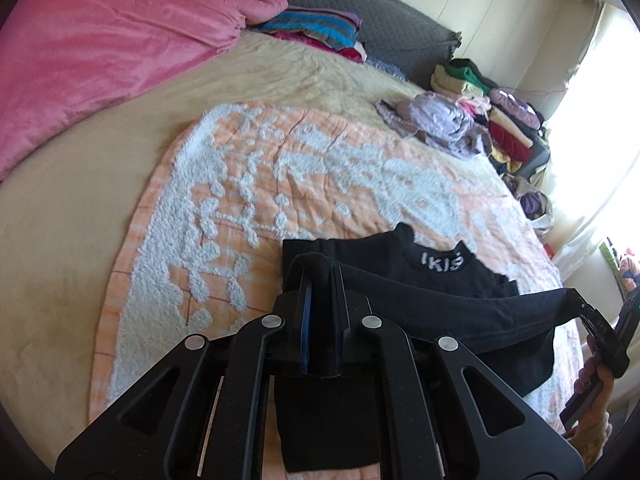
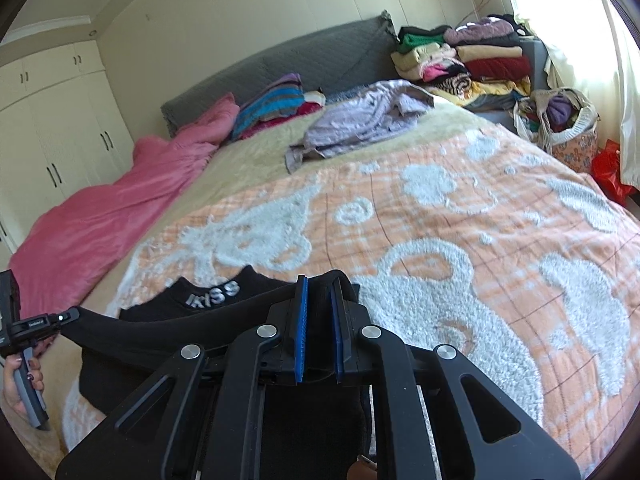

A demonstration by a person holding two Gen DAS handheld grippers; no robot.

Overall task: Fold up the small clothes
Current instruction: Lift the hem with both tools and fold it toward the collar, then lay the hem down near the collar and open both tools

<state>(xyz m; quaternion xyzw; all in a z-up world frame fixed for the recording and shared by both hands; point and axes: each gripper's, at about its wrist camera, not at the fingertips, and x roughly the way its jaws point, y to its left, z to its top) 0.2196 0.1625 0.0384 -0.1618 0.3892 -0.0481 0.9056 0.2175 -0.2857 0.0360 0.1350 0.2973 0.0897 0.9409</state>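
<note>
Left claw (image 1: 320, 280): I read it as clamped on a corner of the black garment (image 1: 436, 280), cloth bunched between the blue pads low in the left wrist view.
Right claw (image 2: 320, 304): pinched on the opposite corner; the pads look slightly apart with black cloth over their tips, so I judge it a grip (the fold hides the contact).
Garment: a small black top with white lettering at the collar, stretched between both claws, its far part lying on the orange-and-white blanket (image 2: 460, 220) at lower centre.
Long axis: the held edge runs claw to claw, across the frame; the collar lies just ahead of both.
Nearer hand: neither, each holds its own end.
Hand pose: both tilt down toward the bed.
Next move, my guess: lay the held edge forward over the collar.
</note>
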